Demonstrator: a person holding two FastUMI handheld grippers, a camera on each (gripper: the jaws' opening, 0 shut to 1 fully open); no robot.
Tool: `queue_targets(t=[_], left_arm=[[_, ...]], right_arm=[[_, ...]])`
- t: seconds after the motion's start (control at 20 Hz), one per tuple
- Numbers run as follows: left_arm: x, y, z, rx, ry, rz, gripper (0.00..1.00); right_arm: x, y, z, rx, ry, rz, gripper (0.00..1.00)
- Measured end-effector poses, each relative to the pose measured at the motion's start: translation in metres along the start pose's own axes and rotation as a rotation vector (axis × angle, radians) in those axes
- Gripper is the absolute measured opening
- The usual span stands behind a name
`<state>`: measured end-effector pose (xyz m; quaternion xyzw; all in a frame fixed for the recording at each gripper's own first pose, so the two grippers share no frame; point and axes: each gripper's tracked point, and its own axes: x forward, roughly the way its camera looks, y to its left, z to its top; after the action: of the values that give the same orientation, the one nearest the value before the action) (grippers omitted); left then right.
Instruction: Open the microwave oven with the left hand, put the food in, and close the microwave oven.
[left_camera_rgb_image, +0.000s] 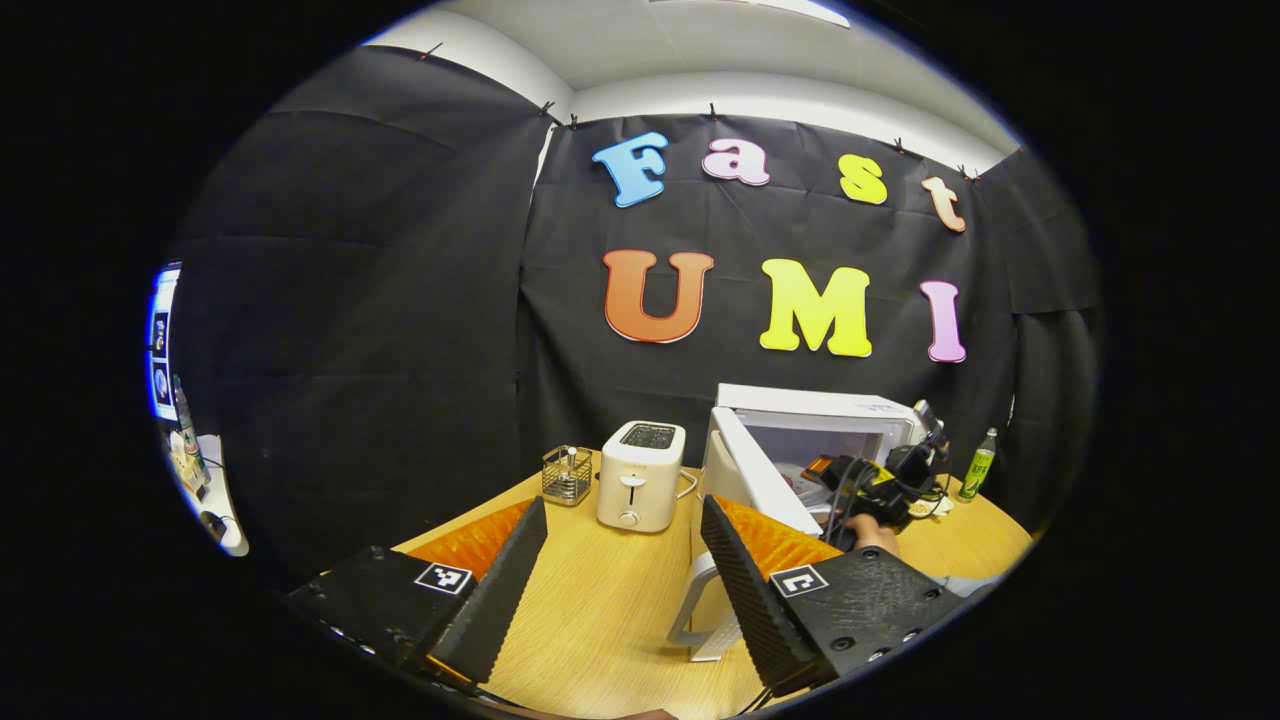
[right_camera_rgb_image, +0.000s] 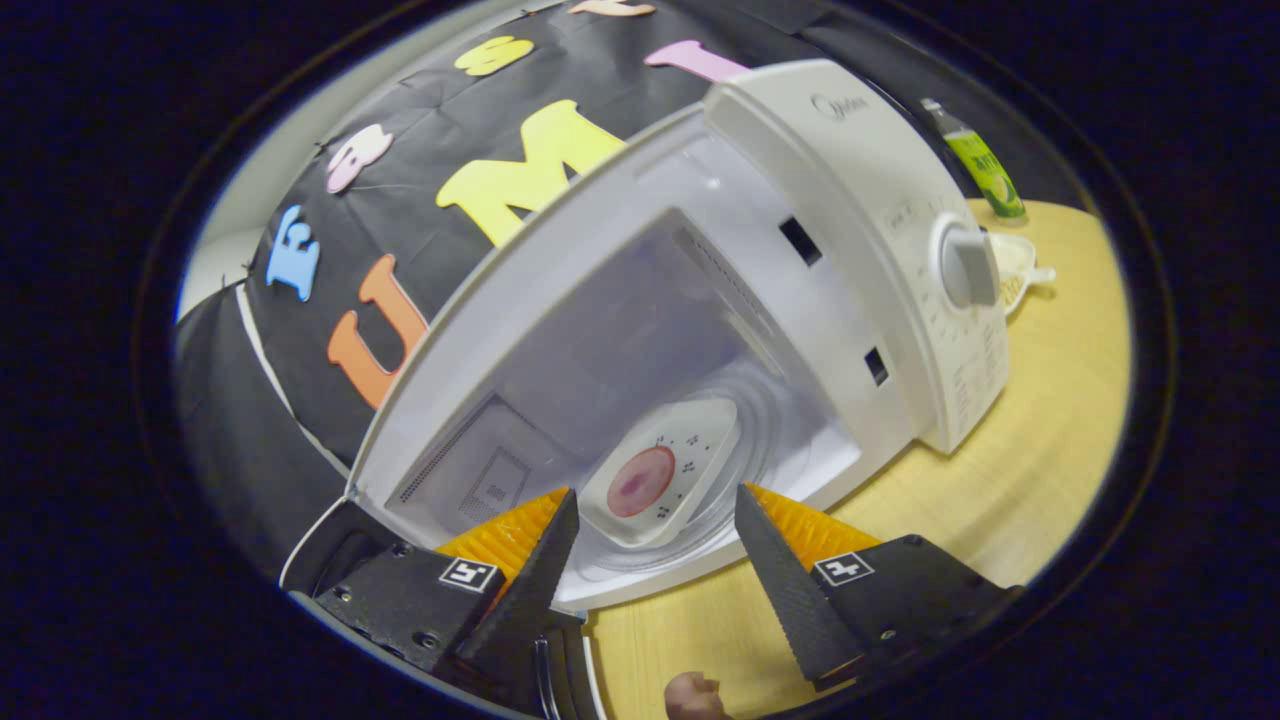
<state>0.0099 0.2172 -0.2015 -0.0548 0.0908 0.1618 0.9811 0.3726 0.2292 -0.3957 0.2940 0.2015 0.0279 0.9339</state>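
Note:
The white microwave (right_camera_rgb_image: 850, 180) stands with its door (left_camera_rgb_image: 755, 478) swung out to the left. On the glass turntable (right_camera_rgb_image: 770, 440) inside lies a white plate (right_camera_rgb_image: 695, 445) carrying a round pink slice of food (right_camera_rgb_image: 640, 482). My right gripper (right_camera_rgb_image: 657, 492) is open at the oven's mouth, its fingers on either side of the plate's near edge and apart from it. In the left gripper view a hand (left_camera_rgb_image: 868, 532) holds that right gripper (left_camera_rgb_image: 825, 470) at the cavity. My left gripper (left_camera_rgb_image: 622, 505) hangs open over the wooden table (left_camera_rgb_image: 600, 600), left of the door and holding nothing.
A white toaster (left_camera_rgb_image: 640, 475) and a wire basket (left_camera_rgb_image: 567, 473) stand left of the microwave. A green bottle (right_camera_rgb_image: 985, 165) and a small white dish (right_camera_rgb_image: 1015, 265) sit to its right, beside the control knob (right_camera_rgb_image: 965, 265). A white stand (left_camera_rgb_image: 700, 610) lies by my left gripper.

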Motion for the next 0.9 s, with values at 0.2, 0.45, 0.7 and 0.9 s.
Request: queue_targets(t=[0.2, 0.45, 0.7, 0.9], left_arm=[[0.004, 0.008, -0.006, -0.006, 0.0, -0.004, 0.9], [0.015, 0.018, -0.013, -0.027, -0.023, -0.029, 0.64], [0.036, 0.032, -0.026, -0.058, -0.027, -0.045, 0.42], [0.052, 0.039, -0.037, -0.06, -0.032, -0.069, 0.14]], right_arm=[[-0.061, -0.001, 0.045, -0.18, -0.043, 0.056, 0.99], [-0.152, -0.007, 0.103, -0.351, -0.102, 0.113, 0.99], [-0.246, -0.016, 0.163, -0.433, -0.229, 0.116, 0.99], [-0.311, -0.032, 0.202, -0.543, -0.311, 0.08, 0.99]])
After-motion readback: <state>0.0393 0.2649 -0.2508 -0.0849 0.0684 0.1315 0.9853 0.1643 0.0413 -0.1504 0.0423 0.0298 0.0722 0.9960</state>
